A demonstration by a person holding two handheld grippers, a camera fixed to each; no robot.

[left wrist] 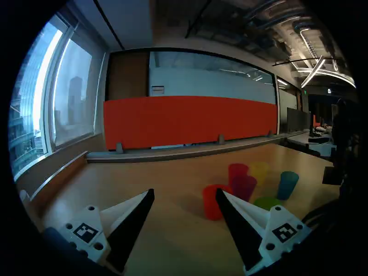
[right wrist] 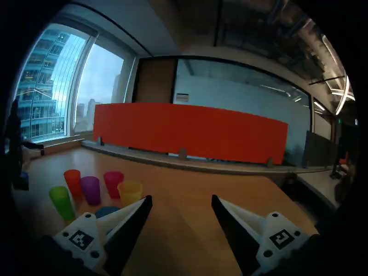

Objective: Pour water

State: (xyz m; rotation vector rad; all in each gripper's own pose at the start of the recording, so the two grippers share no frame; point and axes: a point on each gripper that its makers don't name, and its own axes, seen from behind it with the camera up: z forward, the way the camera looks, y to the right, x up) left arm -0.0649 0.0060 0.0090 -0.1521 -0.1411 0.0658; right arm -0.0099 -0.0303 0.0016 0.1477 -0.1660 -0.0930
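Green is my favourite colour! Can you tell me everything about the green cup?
The green cup is a small, plain tumbler with no handle, wider at its rim, and it looks like see-through plastic. It stands upright, mouth up, on the wooden table, at the outer edge of the cup group, next to the orange cup. Nothing grips it. Whether it touches its neighbours, or holds water, I cannot tell.

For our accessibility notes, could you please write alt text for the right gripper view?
The right gripper hangs open over a wooden table, holding nothing. Left of it stand a green cup, orange cup, purple cup, pink cup and yellow cup, plus a blue cup partly hidden by a finger. A red partition and tall windows lie behind.
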